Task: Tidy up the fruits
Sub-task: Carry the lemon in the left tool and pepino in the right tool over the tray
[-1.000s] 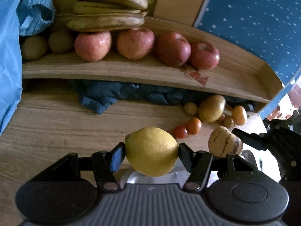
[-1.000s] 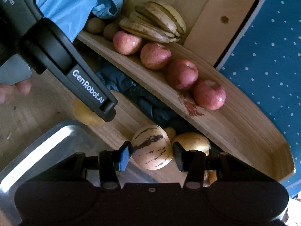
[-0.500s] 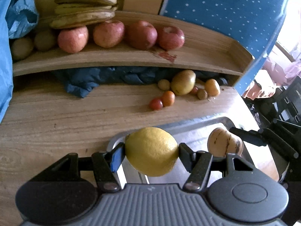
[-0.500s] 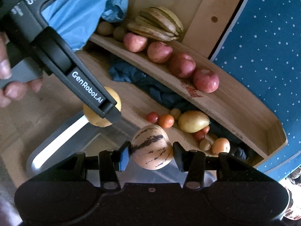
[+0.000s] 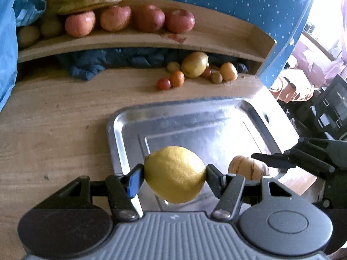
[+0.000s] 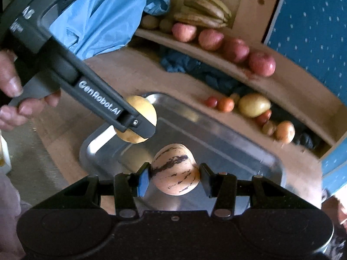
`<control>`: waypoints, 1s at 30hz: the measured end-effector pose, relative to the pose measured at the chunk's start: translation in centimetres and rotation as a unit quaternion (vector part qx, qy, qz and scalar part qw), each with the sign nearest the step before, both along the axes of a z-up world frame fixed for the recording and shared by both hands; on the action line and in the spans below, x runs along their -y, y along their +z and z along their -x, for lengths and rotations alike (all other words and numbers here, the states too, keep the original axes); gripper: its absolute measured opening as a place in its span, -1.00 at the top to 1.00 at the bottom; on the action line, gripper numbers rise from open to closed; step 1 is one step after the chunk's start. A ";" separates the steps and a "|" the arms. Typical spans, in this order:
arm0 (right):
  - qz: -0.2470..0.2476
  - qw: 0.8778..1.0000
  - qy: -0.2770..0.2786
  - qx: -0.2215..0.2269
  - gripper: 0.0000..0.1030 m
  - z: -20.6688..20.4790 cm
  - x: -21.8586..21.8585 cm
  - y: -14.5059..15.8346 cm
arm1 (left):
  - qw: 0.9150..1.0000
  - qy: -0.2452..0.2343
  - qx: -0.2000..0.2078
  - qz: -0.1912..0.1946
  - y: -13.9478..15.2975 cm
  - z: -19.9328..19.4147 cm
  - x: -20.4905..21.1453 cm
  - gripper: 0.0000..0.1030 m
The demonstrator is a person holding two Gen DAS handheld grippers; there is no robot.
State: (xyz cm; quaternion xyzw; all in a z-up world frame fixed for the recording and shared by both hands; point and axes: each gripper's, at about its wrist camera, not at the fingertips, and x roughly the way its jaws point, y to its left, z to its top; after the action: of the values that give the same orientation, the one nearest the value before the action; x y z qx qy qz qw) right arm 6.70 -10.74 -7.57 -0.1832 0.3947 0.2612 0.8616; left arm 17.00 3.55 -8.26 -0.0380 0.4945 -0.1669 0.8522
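A lemon (image 5: 174, 174) is clamped in the left tongs (image 5: 174, 176) and a striped fruit (image 6: 175, 169) in the right tongs (image 6: 174, 176), both held above the tray (image 5: 121, 130) beneath them, seemingly for setting down

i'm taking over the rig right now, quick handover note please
Left gripper: shut on the yellow lemon, over the shiny metal tray.
Right gripper: shut on the striped tan pepino melon, also above the tray.
Done: both fruits picked up; nothing lies in the tray yet.
Left: set both down; the small tomatoes and yellow-green mango remain on the wooden table.
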 end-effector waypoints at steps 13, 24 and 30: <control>-0.011 0.999 -0.001 -0.038 0.03 0.5 1.9 -1.2 | 1.000 0.012 0.005 -0.019 -1.0 2.6 1.4 -0.28; -0.015 0.999 0.004 -0.042 0.04 0.5 2.1 -1.5 | 0.999 0.016 0.005 -0.027 -1.2 2.9 1.7 -0.29; -0.012 0.999 0.010 -0.039 0.05 0.4 1.8 -1.5 | 0.999 0.018 0.001 -0.032 -1.4 2.9 1.6 -0.29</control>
State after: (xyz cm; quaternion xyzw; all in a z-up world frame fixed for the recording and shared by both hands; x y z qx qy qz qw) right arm 6.26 -12.55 -9.06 -0.1663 0.4232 0.2820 0.8449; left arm 14.08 1.92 -9.62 -0.0195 0.4976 -0.1362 0.8564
